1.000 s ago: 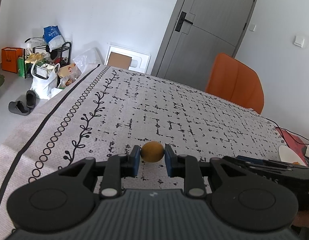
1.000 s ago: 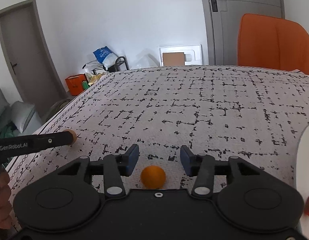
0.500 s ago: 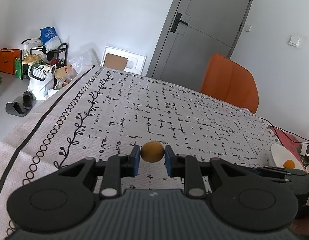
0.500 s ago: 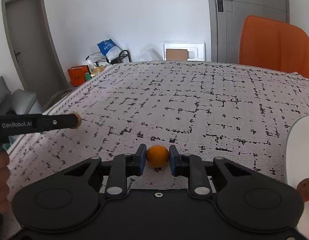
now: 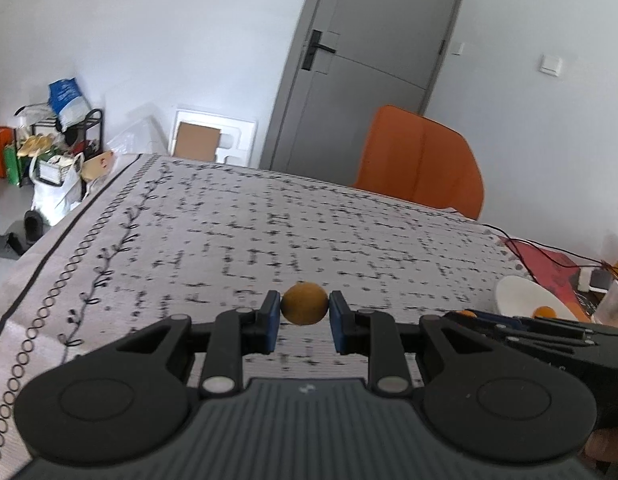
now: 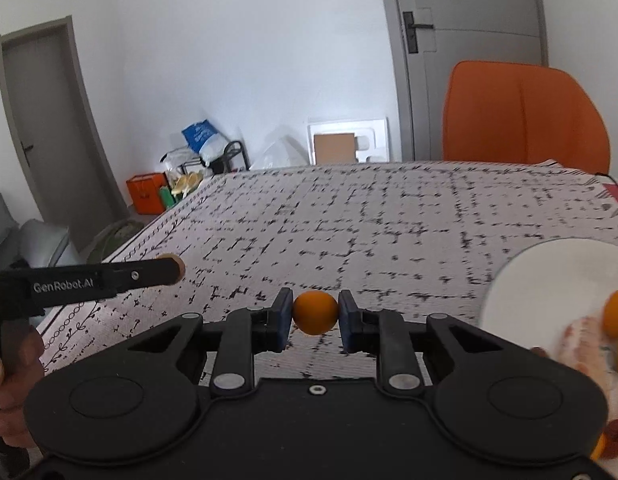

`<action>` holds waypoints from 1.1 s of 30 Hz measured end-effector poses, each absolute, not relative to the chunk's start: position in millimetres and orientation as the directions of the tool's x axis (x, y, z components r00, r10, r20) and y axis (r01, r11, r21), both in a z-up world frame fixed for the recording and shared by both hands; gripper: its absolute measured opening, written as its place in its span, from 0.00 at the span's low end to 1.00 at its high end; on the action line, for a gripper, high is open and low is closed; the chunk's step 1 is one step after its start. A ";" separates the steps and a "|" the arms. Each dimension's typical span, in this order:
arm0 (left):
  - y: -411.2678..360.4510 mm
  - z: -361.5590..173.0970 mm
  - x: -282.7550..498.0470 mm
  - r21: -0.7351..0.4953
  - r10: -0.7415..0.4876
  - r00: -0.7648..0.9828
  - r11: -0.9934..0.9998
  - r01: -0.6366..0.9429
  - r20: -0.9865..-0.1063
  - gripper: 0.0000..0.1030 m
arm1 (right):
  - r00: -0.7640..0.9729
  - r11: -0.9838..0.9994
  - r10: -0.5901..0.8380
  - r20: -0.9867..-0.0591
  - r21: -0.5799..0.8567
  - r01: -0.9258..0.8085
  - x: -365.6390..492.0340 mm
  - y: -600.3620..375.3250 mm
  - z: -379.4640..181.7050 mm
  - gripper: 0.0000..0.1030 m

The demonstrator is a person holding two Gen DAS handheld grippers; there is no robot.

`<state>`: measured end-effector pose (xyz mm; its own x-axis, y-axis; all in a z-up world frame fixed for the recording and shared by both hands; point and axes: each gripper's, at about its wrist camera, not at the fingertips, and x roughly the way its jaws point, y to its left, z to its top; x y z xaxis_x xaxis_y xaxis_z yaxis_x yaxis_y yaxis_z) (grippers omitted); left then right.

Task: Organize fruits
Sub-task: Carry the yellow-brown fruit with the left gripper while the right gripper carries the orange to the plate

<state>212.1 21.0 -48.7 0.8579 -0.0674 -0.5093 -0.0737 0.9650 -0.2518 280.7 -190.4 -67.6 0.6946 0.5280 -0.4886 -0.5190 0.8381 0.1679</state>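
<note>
Left wrist view: the left gripper point(image 5: 304, 309) has its blue pads pressed on either side of a small brownish-yellow fruit point(image 5: 304, 308), which is held clear above the patterned tablecloth point(image 5: 237, 240). Low at the right edge, the black body of the right gripper point(image 5: 465, 313) reaches in from the side, an orange speck showing at its tip. Just beyond it lies a white plate point(image 5: 517, 292) carrying another small orange fruit point(image 5: 544, 312). At the far table edge stands an orange chair point(image 5: 421, 164), with a grey door point(image 5: 369, 68) behind it.

Right wrist view: the right gripper point(image 6: 315, 313) is clamped on a small round orange fruit point(image 6: 315, 312), its jaws having just been closing onto it; the fruit sits between the pads above the cloth. At right, the plate point(image 6: 549, 268) lies close by and holds several blurred fruits at its near side. At left, the left gripper point(image 6: 177, 267) appears side-on, the fruit visible at its tip, with a hand point(image 6: 13, 376) on its handle.
</note>
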 end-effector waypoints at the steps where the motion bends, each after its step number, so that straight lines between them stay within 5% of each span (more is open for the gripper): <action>1: 16.9 -47.5 212.0 -0.250 -0.071 0.858 0.966 -0.068 -0.508 0.24 | 0.699 0.839 0.528 -0.483 0.168 -0.517 279.1 -194.6 -65.8 0.22; 33: -97.9 -25.8 222.8 -0.201 -0.225 0.857 0.969 0.145 -0.464 0.24 | 0.828 0.917 0.395 -0.398 0.222 -0.330 254.4 -315.1 -59.5 0.22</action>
<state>222.8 -97.9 -25.8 0.8568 -0.2246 -0.4641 0.1450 0.9688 -0.2012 254.4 -315.1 -59.5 0.8283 0.3947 -0.3976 -0.3305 0.9173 0.2222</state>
